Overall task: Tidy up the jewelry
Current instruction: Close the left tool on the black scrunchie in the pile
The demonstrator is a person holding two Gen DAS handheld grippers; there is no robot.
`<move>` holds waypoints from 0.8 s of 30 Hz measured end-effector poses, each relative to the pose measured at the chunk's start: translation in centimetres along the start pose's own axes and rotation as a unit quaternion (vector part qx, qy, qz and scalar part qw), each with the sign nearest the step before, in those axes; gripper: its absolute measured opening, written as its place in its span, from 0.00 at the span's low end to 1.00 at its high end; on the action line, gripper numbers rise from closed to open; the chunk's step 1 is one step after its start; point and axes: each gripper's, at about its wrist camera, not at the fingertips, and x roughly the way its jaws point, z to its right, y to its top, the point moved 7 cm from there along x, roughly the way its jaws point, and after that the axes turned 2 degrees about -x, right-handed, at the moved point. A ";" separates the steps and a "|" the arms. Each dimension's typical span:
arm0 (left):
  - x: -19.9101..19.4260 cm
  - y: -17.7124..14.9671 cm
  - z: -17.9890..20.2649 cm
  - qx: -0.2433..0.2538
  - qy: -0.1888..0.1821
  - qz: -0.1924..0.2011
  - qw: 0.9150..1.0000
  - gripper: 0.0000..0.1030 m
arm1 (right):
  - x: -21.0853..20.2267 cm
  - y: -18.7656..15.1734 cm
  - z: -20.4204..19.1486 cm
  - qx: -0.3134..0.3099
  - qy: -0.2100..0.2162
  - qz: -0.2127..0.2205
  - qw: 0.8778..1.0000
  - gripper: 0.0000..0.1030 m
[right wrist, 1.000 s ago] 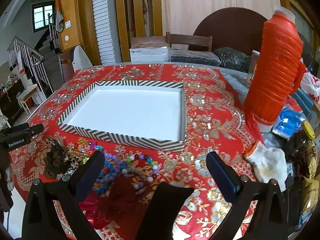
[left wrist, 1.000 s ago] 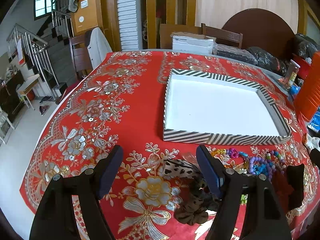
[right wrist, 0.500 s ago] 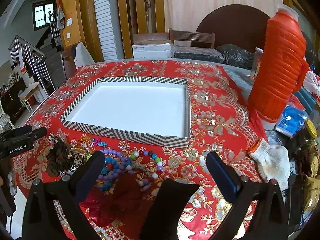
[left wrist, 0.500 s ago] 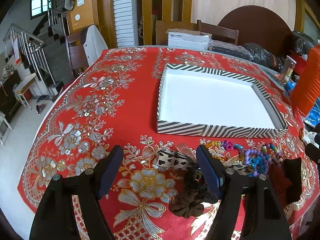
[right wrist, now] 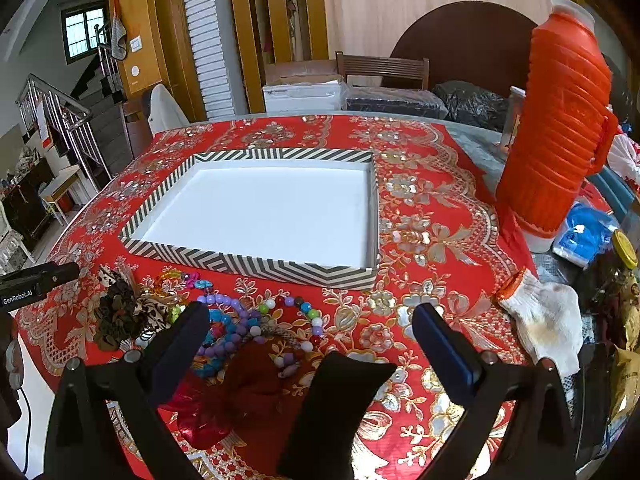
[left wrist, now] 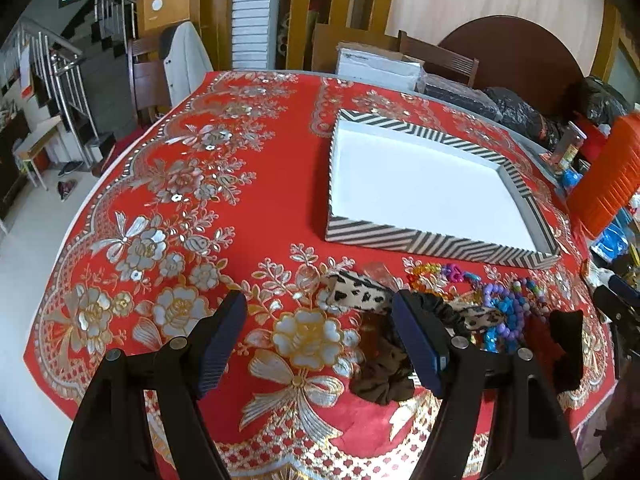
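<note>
Striped tray (right wrist: 256,262) sits bare on the table (left wrist: 256,216). Beads (right wrist: 240,320) and scrunchies (left wrist: 384,372) lie beside it. Left gripper (left wrist: 320,344) and right gripper (right wrist: 310,344) both spread wide, holding nothing.

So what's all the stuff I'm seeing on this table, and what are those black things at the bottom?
Tray: one, white inside, black-and-white striped walls, mid-table, nothing in it.
Bead strings: several, purple, blue, mixed colours, in front of the tray.
Scrunchies: a few, leopard-print and dark, near edge.
Red fabric piece: one, beside the beads.
Thermos: one, orange, right side.
Glove: one, white, right edge.
Tablecloth: one, red with gold flowers.
Left hand-held gripper: one, black, open.
Right hand-held gripper: one, black, open.
</note>
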 end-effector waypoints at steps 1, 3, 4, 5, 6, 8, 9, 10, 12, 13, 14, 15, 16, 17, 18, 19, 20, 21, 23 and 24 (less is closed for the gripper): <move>0.0 -0.1 0.2 0.003 -0.003 -0.002 1.000 0.63 | 0.1 -0.1 -0.1 -0.001 0.001 -0.001 1.000 1.00; 0.1 -0.3 0.7 0.015 -0.011 -0.005 1.000 0.61 | 0.1 -0.2 -0.3 -0.003 0.002 -0.002 1.000 1.00; 0.2 -0.4 1.1 0.024 -0.015 -0.007 1.000 0.60 | 0.1 -0.2 -0.4 -0.004 0.004 -0.003 1.000 1.00; 0.3 -0.5 1.4 0.031 -0.019 -0.008 0.999 0.59 | 0.1 -0.3 -0.5 -0.005 0.005 -0.003 1.000 1.00; 0.5 -0.6 1.9 0.042 -0.024 -0.011 0.999 0.59 | 0.2 -0.3 -0.6 -0.006 0.006 -0.003 1.000 1.00; 0.9 -0.6 2.7 0.057 -0.032 -0.015 0.998 0.58 | 0.2 -0.4 -0.8 -0.009 0.006 -0.004 1.000 0.99; 1.0 -0.6 3.0 0.065 -0.035 -0.016 0.997 0.56 | 0.2 -0.5 -0.8 -0.011 0.005 -0.004 1.000 0.99; 1.3 -0.6 3.5 0.076 -0.040 -0.016 0.996 0.55 | 0.2 -0.4 -0.8 -0.012 0.005 -0.004 1.000 0.99; 1.8 -0.5 4.3 0.098 -0.045 -0.022 0.994 0.48 | 0.2 -0.5 -0.7 -0.012 0.004 -0.003 1.000 0.98; 2.0 -0.6 4.7 0.110 -0.045 -0.026 0.993 0.46 | 0.2 -0.5 -0.7 -0.011 0.006 -0.003 1.000 0.97; 2.3 -0.5 5.0 0.117 -0.047 -0.028 0.992 0.43 | 0.2 -0.5 -0.6 -0.009 0.007 -0.005 1.000 0.96; 2.6 -0.5 5.3 0.127 -0.050 -0.032 0.990 0.41 | 0.3 -0.5 -0.6 -0.008 0.007 -0.005 1.000 0.96; 2.8 -0.6 5.4 0.131 -0.051 -0.035 0.989 0.39 | 0.3 -0.5 -0.5 -0.008 0.008 -0.006 1.000 0.95; 3.0 -0.6 5.5 0.136 -0.051 -0.037 0.989 0.35 | 0.4 -0.5 -0.5 -0.007 0.008 -0.007 1.000 0.94; 3.2 -0.6 5.7 0.141 -0.053 -0.041 0.988 0.32 | 0.4 -0.5 -0.5 -0.007 0.009 -0.007 1.000 0.94; 3.5 -0.7 5.8 0.147 -0.056 -0.045 0.986 0.31 | 0.4 -0.5 -0.5 -0.006 0.010 -0.007 1.000 0.93; 3.7 -0.8 5.9 0.152 -0.056 -0.049 0.986 0.28 | 0.5 -0.5 -0.5 -0.006 0.010 -0.008 1.000 0.93; 4.1 -1.0 6.0 0.158 -0.055 -0.054 0.984 0.24 | 0.6 -0.5 -0.5 -0.005 0.011 -0.009 1.000 0.93; 4.6 -1.1 6.0 0.162 -0.056 -0.062 0.983 0.16 | 0.6 -0.4 -0.6 -0.004 0.012 -0.009 1.000 0.92; 4.9 -1.2 6.0 0.162 -0.058 -0.067 0.983 0.11 | 0.7 -0.3 -0.6 -0.003 0.013 -0.009 1.000 0.92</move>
